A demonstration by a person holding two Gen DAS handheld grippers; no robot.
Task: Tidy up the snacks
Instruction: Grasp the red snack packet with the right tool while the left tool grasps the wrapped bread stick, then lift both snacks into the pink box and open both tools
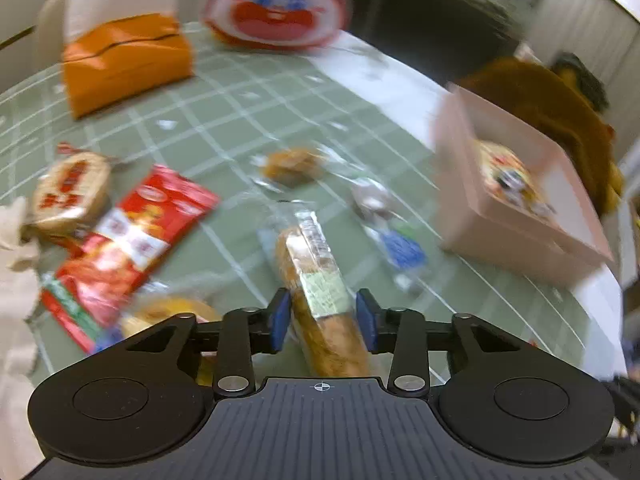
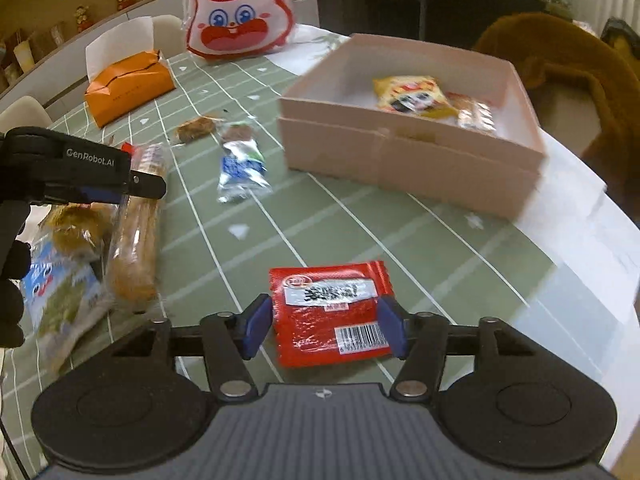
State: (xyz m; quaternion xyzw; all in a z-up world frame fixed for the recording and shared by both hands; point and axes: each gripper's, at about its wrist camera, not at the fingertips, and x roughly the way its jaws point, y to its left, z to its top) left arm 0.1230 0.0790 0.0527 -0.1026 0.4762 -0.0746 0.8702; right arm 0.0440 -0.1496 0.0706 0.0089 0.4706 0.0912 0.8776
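My left gripper [image 1: 323, 319] is shut on a long bread stick in clear wrap [image 1: 316, 280] and holds it above the green mat; the stick also shows in the right wrist view [image 2: 136, 232], with the left gripper [image 2: 100, 176] clamped on it. My right gripper [image 2: 325, 326] is shut on a red snack packet [image 2: 330, 312] just above the table. The pink box [image 2: 408, 160] stands ahead at the right with a yellow packet [image 2: 412, 94] and another small packet inside. It also shows in the left wrist view [image 1: 516, 224].
Loose snacks lie on the mat: a red packet [image 1: 132, 240], a round cake [image 1: 72, 192], a brown pastry [image 2: 196, 128], a blue-white sachet [image 2: 240, 164]. An orange tissue box [image 2: 128, 88] and a rabbit bag [image 2: 236, 12] stand at the back. A brown chair [image 2: 560, 80] is behind the box.
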